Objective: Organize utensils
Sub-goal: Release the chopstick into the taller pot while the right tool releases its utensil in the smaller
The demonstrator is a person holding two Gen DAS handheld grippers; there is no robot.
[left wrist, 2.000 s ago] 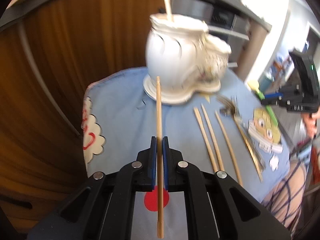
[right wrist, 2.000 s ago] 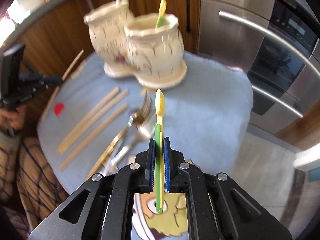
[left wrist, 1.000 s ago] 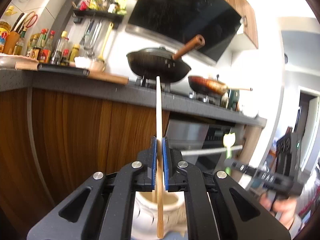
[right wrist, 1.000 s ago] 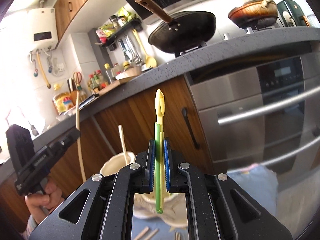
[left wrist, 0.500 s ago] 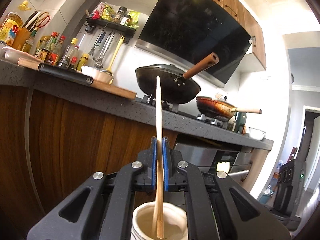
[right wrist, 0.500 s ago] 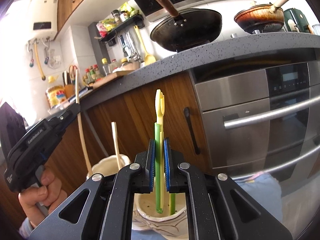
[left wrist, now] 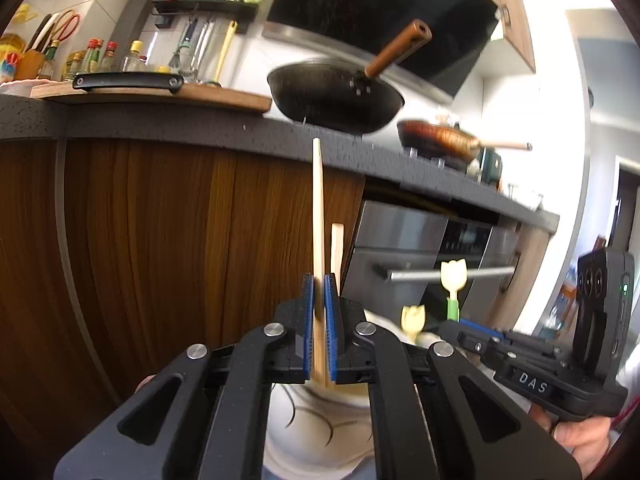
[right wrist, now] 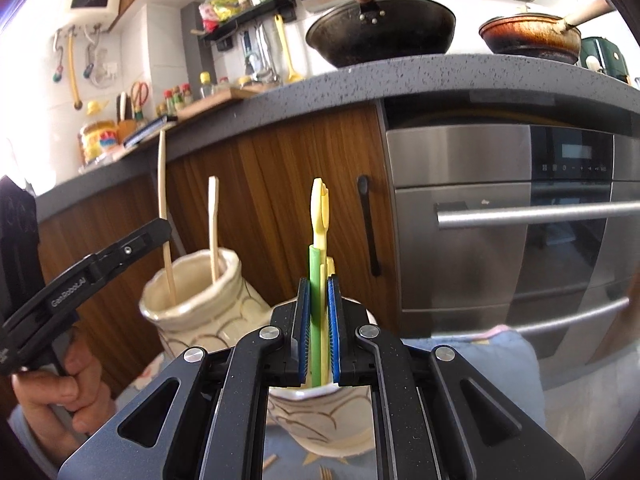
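My left gripper [left wrist: 319, 320] clamps a light, stiff chopstick [left wrist: 318, 216] mid-shaft over its cream holder [right wrist: 192, 304], while my right gripper [right wrist: 319, 328] pinches a slick plastic fork [right wrist: 319, 216] above the neighbouring pot [right wrist: 316, 416].

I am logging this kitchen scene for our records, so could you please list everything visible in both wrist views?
Wooden chopstick: one, tan, upright in left gripper, lower end in the left cream jar.
Second wooden chopstick: one, tan, standing in that jar.
Green-and-yellow plastic fork: one, upright in right gripper over the right jar.
Cream ceramic jars: two, joined, on blue cloth.
Black wok: one, on counter.
Brown frying pan: one, on counter.
Steel oven: one, under counter.
Left gripper: black, shut on chopstick.
Right gripper: black, shut on fork.
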